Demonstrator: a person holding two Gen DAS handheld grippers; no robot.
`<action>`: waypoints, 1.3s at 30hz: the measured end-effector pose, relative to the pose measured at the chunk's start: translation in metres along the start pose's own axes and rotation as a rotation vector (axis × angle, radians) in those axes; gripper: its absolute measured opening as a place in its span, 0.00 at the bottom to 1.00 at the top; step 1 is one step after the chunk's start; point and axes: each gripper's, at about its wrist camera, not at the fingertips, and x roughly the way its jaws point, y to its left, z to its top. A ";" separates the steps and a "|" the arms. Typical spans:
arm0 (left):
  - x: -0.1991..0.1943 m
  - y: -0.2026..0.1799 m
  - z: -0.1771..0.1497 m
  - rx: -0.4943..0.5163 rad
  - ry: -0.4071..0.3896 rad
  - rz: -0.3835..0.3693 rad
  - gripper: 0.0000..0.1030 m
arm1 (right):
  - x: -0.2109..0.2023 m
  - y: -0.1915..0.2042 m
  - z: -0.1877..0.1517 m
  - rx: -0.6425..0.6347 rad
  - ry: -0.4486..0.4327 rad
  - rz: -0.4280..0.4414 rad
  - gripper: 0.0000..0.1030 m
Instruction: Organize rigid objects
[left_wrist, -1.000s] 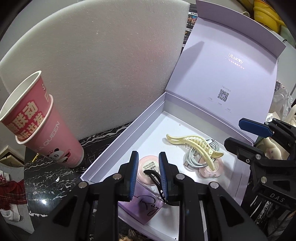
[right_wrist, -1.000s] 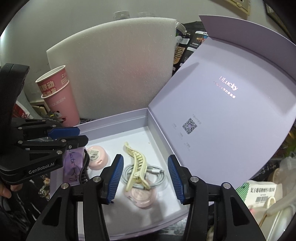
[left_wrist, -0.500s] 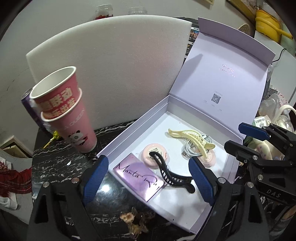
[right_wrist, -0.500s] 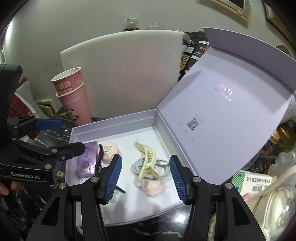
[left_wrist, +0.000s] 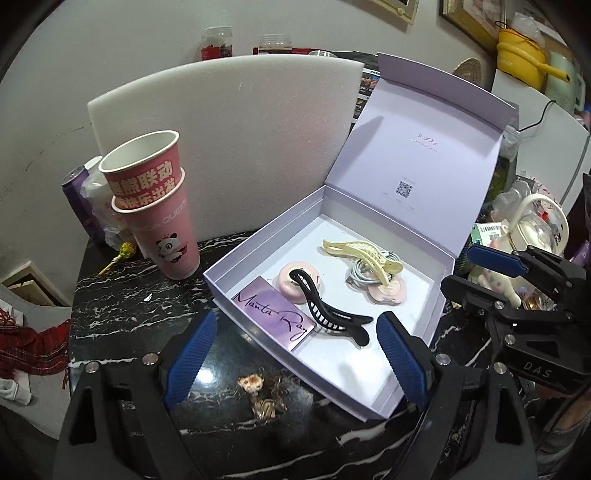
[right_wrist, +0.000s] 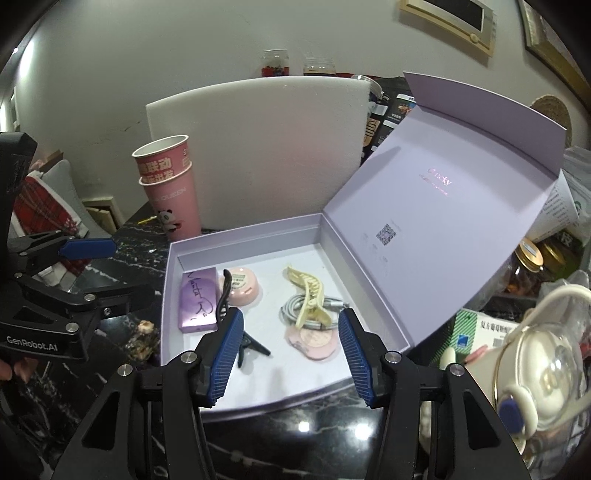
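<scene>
With both grippers (left_wrist: 291, 350) (right_wrist: 288, 356) apart and empty, five items lay in the lilac box (left_wrist: 258, 240), its lid (left_wrist: 424, 155) not yet closed

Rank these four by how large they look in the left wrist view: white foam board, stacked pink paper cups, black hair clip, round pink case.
1. White foam board
2. Stacked pink paper cups
3. Black hair clip, though it lies nearer the camera
4. Round pink case, partly covered by the clip
</scene>
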 end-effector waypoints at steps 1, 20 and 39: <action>-0.004 -0.001 -0.003 0.002 -0.003 0.002 0.87 | -0.003 0.001 -0.002 0.001 -0.001 0.000 0.52; -0.051 -0.032 -0.073 0.037 0.012 -0.097 0.87 | -0.058 0.015 -0.052 0.019 -0.010 0.013 0.53; -0.061 -0.032 -0.130 -0.014 0.032 -0.101 0.87 | -0.073 0.039 -0.130 0.037 0.054 0.174 0.65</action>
